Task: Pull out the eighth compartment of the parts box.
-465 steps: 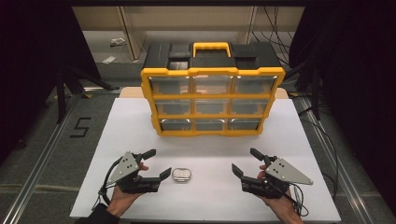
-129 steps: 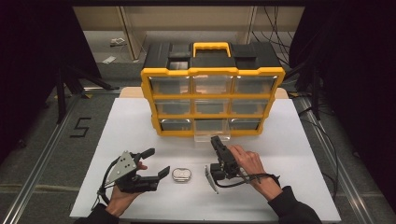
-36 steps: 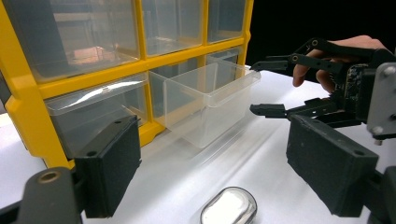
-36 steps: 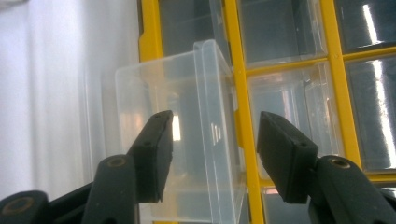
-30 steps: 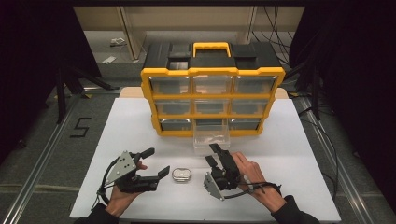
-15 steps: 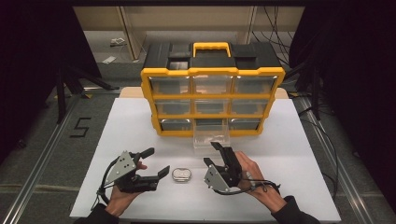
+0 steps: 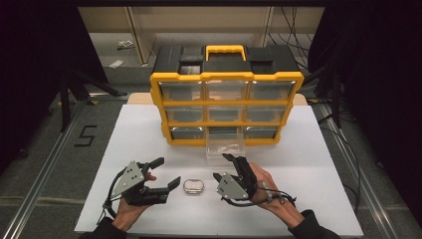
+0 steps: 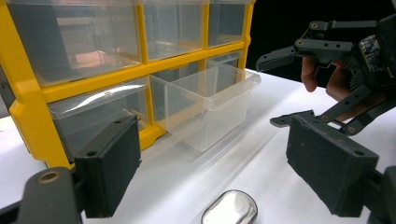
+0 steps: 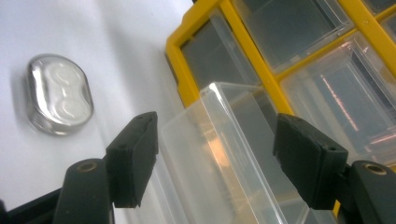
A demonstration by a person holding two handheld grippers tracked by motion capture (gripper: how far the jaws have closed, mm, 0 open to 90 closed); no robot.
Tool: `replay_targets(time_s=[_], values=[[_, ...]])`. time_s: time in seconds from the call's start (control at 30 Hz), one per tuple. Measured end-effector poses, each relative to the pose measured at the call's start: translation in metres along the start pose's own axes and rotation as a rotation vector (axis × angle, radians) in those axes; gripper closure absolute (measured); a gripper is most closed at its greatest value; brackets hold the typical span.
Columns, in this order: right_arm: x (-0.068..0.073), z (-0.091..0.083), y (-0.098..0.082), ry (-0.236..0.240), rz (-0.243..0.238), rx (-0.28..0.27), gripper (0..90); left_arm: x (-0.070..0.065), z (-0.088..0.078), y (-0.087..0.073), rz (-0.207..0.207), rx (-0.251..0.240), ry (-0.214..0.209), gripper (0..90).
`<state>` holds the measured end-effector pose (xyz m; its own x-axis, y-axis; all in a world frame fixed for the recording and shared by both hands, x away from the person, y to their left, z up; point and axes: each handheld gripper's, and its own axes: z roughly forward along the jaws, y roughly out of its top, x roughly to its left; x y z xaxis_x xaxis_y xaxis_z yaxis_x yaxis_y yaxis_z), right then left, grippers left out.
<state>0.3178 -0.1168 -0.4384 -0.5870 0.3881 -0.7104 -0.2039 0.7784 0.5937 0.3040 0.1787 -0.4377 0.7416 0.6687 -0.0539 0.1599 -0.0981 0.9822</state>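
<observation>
A: Table first. Yellow organizer stands upright at the far side of the white table, clear drawers in three rows, black top with a yellow handle.

B: Noted. One clear drawer is pulled out of the bottom row, middle column. It sits on the table, its rear end at or just inside the slot. Looks empty, though the plastic glare makes that hard to confirm.

A: Right gripper sits just in front of that drawer, rolled onto its side, hand behind it. Jaws apart, and they have just been opening wider. In the right gripper view the drawer's front corner shows between the two pads, neither pad pressing on it.

B: So nothing held there. Left gripper?

A: Low over the near-left part of the table, pointing toward the middle. Jaws wide apart, nothing between them. From the left gripper view, its two black pads frame the open drawer and the organizer's lower rows beyond.

B: And the small shiny piece?

A: A small rounded metal tin lies flat on the table between the two grippers, near both, touched by neither. In the right gripper view it shows two round impressions on top. In the left gripper view it lies just ahead of the jaws, at the bottom edge.

B: Tin to drawer?

A: Apart. Tin lies nearer the person, drawer farther back against the organizer.
</observation>
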Motion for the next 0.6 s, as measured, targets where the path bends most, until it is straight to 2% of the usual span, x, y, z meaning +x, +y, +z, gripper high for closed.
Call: replay_targets(time_s=[0.07,0.1,0.2,0.27,0.37,0.6], values=[[-0.0005,-0.0006,0.0006,0.005,0.008,-0.004,32.1,0.0000,0.0000,0.0000,0.000,0.000,0.000,17.5],[-0.0019,-0.0013,0.0021,0.029,0.033,-0.012,32.0,0.0002,0.0001,0.0000,-0.001,0.000,0.000,17.5],[-0.0030,-0.0017,0.0035,0.059,0.070,-0.020,31.8,0.0003,0.0000,0.0000,-0.001,-0.001,0.001,17.5],[-0.0034,-0.0017,0.0037,0.068,0.078,-0.022,31.7,0.0003,0.0000,0.0000,-0.001,-0.001,0.001,17.5],[-0.0045,-0.0017,0.0051,0.109,0.122,-0.027,31.0,0.0003,-0.0002,0.0001,0.000,-0.003,0.002,17.5],[-0.0058,-0.0011,0.0069,0.174,0.179,-0.029,30.0,0.0000,-0.0003,0.0001,0.001,-0.006,0.001,17.6]])
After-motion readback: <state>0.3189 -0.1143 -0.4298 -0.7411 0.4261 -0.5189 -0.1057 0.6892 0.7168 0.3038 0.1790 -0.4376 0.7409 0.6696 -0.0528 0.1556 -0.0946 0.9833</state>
